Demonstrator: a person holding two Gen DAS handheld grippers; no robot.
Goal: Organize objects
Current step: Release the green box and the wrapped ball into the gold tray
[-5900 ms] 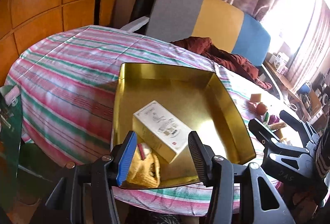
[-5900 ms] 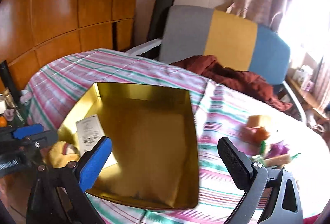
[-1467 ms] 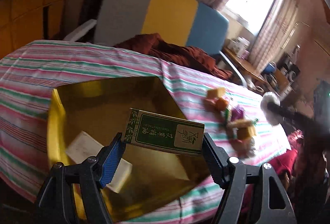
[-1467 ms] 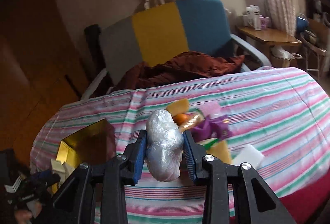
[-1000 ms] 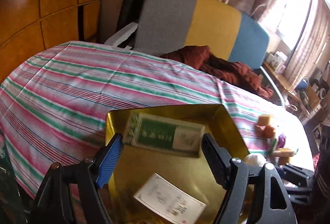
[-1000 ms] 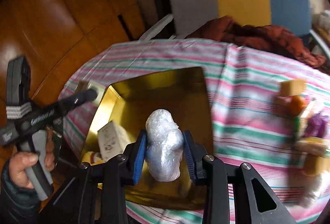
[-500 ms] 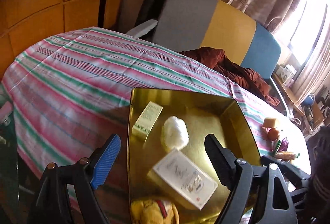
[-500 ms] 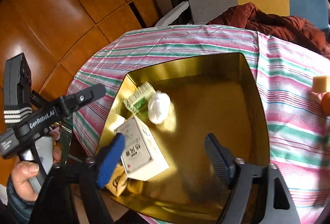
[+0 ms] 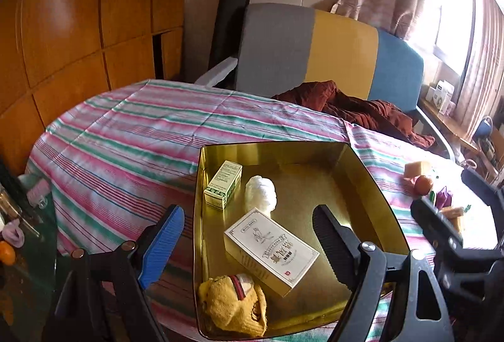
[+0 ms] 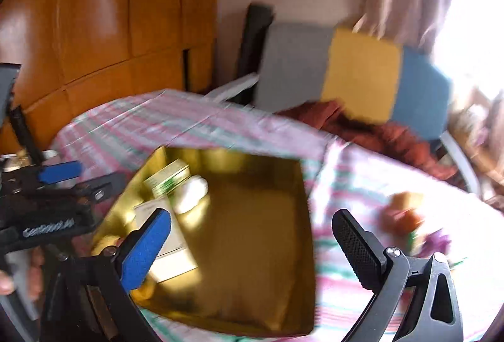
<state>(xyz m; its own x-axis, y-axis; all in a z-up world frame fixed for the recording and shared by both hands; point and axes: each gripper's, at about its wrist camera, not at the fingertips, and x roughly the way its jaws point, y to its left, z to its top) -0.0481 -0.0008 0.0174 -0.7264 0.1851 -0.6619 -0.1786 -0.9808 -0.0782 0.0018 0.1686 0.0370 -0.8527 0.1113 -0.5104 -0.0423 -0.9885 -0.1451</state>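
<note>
Your left gripper [image 9: 244, 242] hung released; the right gripper's [image 10: 252, 242] jaws were opening, empty. Ahead, the white bundle [image 9: 260, 193] looked soft and light: pinch its middle.

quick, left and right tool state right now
left tool: open, holding nothing
right tool: jaws opening, nothing between them

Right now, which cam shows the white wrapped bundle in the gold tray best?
Left wrist view: the white wrapped bundle is sharp and unobstructed, lying between the green box and the white box. The right wrist view shows it only as a motion-blurred white blob.
</note>
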